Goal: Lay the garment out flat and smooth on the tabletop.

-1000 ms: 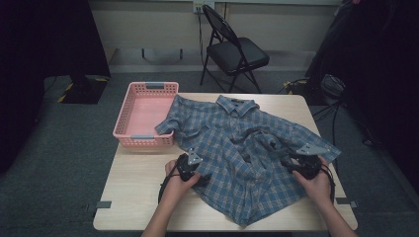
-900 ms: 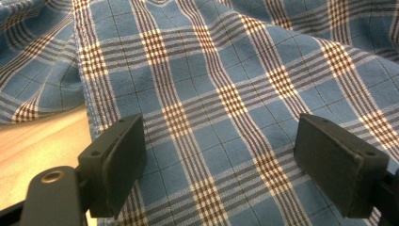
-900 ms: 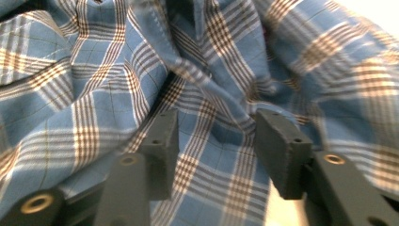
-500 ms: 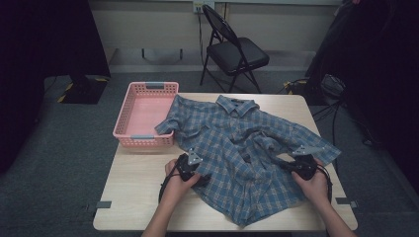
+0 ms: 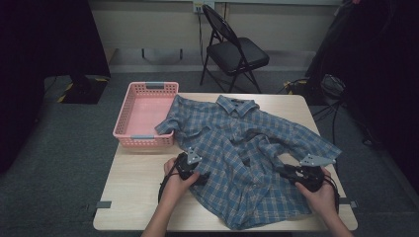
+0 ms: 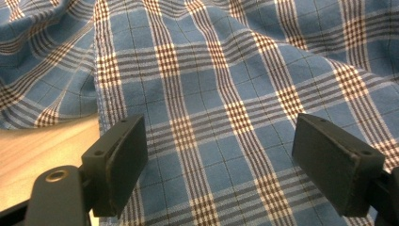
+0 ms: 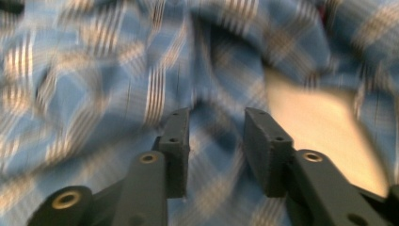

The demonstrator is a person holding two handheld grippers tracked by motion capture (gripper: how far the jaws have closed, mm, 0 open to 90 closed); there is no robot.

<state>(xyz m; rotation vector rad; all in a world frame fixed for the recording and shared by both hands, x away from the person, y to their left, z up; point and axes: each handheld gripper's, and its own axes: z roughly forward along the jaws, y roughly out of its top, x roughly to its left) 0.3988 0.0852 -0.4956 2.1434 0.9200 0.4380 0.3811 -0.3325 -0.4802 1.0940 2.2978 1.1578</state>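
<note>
Left gripper (image 6: 221, 155) wide open over plaid shirt (image 5: 242, 148) spread on table (image 5: 133, 197); right gripper (image 7: 216, 150) part open, jaws just reopened, nothing clamped, at shirt's right edge

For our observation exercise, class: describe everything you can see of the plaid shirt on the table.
The plaid shirt is woven cloth, blue with brown-and-white checks, lying spread but rumpled on the table, collar toward the far edge. One short sleeve drapes over the pink basket. The left gripper stands wide open over its left side; the right gripper, jaws just reopened and partly apart, is at its right side, with cloth showing between them.
</note>
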